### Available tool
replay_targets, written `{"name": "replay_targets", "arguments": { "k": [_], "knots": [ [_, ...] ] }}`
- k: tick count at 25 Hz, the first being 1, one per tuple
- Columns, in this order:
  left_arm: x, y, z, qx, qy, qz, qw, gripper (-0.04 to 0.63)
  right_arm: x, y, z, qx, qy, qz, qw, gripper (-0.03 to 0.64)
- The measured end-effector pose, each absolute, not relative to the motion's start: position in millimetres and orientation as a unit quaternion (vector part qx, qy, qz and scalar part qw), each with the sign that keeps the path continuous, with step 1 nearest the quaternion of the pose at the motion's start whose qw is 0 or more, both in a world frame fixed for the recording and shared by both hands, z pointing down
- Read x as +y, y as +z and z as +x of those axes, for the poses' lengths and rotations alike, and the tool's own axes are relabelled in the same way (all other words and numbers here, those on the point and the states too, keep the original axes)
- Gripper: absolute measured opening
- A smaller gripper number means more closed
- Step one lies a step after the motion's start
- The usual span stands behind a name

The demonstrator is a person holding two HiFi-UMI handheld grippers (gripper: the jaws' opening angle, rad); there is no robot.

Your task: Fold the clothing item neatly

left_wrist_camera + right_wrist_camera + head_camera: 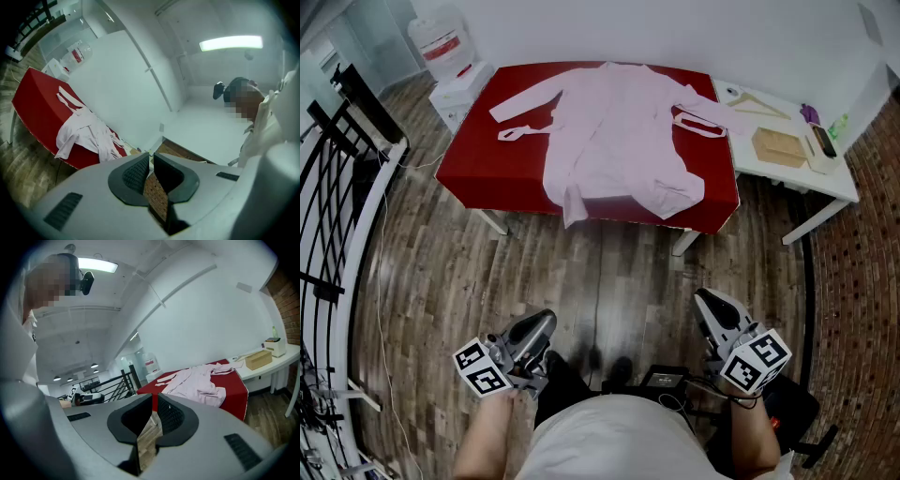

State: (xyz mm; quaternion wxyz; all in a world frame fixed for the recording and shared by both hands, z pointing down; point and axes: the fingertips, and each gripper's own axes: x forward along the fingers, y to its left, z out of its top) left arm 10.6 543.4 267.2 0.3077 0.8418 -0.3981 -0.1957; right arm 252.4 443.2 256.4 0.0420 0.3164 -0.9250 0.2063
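Pink robe (619, 141) lies spread open on the red counter (478, 178). Its left sleeve stretches toward the far left corner, its hem reaches the near edge, and its right sleeve runs to the right edge. Just beside that edge stands a white counter (787, 173) carrying a wooden hanger (759, 103) and a wooden box (778, 147). Both tools hang over the plank floor (609, 272), well apart from the red counter's near edge. The left gripper (546, 322) has its fingers (136, 173) pressed together with nothing between them. The right gripper (705, 300) likewise holds its fingers (171, 416) together, empty.
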Motion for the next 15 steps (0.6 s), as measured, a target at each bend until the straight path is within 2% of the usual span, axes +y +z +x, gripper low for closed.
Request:
{"name": "replay_targets", "arguments": {
  "k": [15],
  "knots": [
    [467.6,318.2,-57.8,-0.393,-0.142,0.847,0.327,0.009,393.5,294.1,188.9,-0.903,0.229,0.356,0.077,0.015]
  ]
}}
